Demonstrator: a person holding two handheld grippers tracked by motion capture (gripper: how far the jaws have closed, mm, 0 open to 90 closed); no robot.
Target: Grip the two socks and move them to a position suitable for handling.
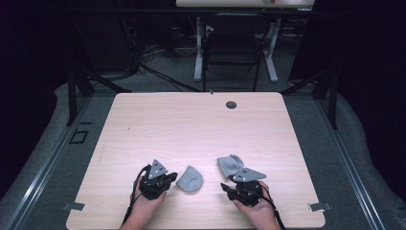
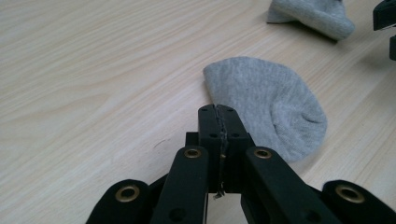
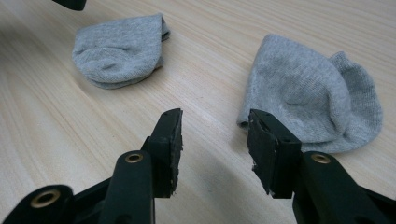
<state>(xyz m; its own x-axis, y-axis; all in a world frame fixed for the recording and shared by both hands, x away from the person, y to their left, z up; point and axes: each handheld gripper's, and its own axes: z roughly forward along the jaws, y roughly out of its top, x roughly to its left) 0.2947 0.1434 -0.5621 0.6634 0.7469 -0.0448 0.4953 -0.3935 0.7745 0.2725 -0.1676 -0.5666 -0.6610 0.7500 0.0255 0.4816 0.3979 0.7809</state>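
A: where are the socks at?
B: two small grey ankle socks. Left sock (image 1: 190, 179) lies flat, folded over. Right sock (image 1: 230, 165) is crumpled, well apart on the wooden table (image 1: 191, 124).

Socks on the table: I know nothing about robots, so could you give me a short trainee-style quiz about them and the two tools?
1. How many socks lie on the table?
2. True or false: the right tool has its jaws open, with nothing between them.
3. The left tool has its tips right at: A) a sock's edge, B) the far edge of the table, C) a cup.

Key: 1) two, both grey. 2) true. 3) A.
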